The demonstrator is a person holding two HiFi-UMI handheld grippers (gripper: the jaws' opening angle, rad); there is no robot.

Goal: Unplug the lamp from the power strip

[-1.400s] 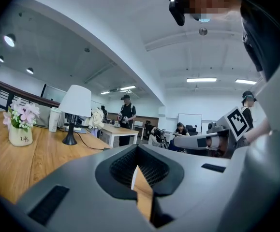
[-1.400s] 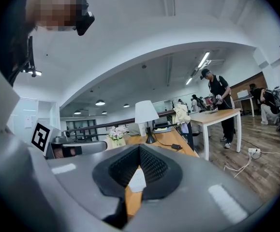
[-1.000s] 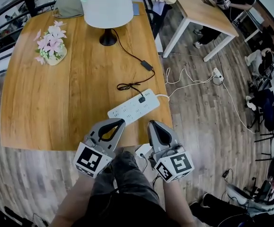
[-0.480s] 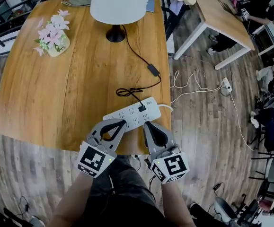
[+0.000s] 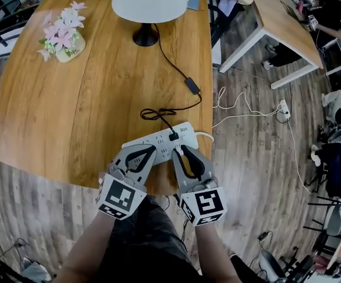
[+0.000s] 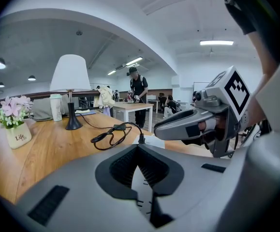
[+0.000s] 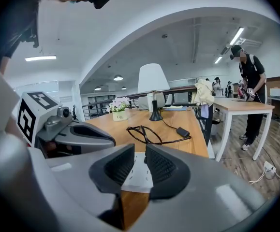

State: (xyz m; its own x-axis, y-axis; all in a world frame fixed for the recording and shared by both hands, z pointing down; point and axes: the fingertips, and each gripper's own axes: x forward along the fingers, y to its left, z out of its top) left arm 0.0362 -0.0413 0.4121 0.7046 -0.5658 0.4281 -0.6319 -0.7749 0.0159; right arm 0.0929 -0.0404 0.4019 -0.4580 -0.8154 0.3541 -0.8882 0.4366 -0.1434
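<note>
Head view: the right gripper [image 5: 180,152], jaws just opening and empty, is pointing at the plug [image 5: 174,136] — the left gripper [image 5: 152,150], jaws clenched on nothing, is hovering at the strip [image 5: 158,140], probably to pin it.

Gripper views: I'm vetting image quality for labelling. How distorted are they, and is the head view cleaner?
Left gripper view: heavy fisheye, black corners, ceiling light glaring. Right gripper view: same fisheye, black corners. Head view: milder bending of the table edges, even light, power strip sharp.
</note>
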